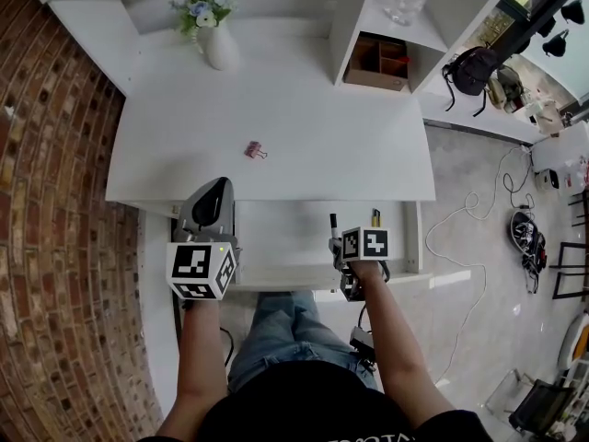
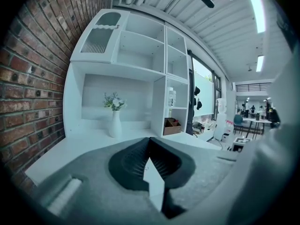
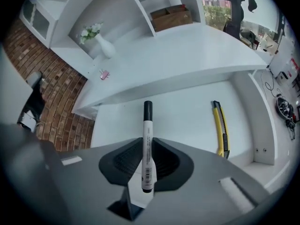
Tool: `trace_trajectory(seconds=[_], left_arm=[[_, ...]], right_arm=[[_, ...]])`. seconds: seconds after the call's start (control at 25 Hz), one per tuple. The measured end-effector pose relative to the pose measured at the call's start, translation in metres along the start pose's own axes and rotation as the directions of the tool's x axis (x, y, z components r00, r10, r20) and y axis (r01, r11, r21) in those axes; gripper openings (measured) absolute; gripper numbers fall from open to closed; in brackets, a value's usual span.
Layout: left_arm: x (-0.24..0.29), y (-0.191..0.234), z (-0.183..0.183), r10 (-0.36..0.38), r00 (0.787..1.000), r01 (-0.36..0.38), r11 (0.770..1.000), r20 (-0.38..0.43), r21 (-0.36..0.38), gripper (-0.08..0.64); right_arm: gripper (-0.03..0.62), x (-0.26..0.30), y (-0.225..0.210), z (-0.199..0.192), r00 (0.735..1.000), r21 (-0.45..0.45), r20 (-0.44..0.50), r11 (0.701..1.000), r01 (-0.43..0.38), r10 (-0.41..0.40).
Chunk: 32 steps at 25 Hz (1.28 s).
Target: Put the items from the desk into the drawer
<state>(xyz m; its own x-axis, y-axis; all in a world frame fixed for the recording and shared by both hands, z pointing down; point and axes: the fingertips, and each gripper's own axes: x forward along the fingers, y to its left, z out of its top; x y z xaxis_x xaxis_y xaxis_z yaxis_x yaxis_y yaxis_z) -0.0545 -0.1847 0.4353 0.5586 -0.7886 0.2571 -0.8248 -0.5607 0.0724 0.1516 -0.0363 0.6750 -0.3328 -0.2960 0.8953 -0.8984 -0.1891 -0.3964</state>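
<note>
The right gripper (image 3: 148,140) points steeply down, its jaws closed narrowly on a white marker (image 3: 147,146) whose black cap sticks out ahead over the open drawer (image 3: 183,114); the cap seems to hang just above the drawer floor, though contact is hard to judge; the left gripper (image 2: 150,142) sits at the drawer's left edge, jaws together and empty; a yellow utility knife (image 3: 221,128) lies in the drawer to the marker's right; beyond, on the desk (image 1: 322,145), a pink binder clip (image 1: 255,150) lies alone; farther back stands a white vase of flowers (image 1: 217,42).
</note>
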Motion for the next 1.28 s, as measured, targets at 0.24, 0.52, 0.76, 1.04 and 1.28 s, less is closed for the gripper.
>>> trace_trajectory(seconds=[0.24,0.52,0.76,1.04,1.28], left_arm=[[-0.008,0.007,-0.009,0.020,0.999,-0.020,1.000,-0.027,0.004,0.003],[-0.019,0.016,-0.021,0.040,0.997,-0.038,0.999,-0.066,0.026,0.003],[-0.023,0.021,-0.029,0.053,0.994,-0.050,0.998,-0.096,0.032,0.003],[-0.025,0.029,-0.025,0.066,0.994,-0.064,0.998,-0.082,0.028,0.003],[-0.024,0.033,-0.016,0.073,0.996,-0.073,0.997,-0.057,0.015,0.003]], right_arm=[[0.080,0.040,-0.014,-0.008,0.995,0.005,-0.090,0.999,0.046,-0.046],[0.080,0.074,-0.030,-0.011,0.979,0.002,-0.164,0.993,0.122,-0.120],[0.081,0.092,-0.038,-0.020,0.964,0.006,-0.218,0.988,0.156,-0.151],[0.084,0.101,-0.044,-0.025,0.964,-0.025,-0.205,0.985,0.170,-0.172],[0.149,0.076,-0.023,-0.024,0.974,-0.028,-0.208,0.995,0.091,-0.094]])
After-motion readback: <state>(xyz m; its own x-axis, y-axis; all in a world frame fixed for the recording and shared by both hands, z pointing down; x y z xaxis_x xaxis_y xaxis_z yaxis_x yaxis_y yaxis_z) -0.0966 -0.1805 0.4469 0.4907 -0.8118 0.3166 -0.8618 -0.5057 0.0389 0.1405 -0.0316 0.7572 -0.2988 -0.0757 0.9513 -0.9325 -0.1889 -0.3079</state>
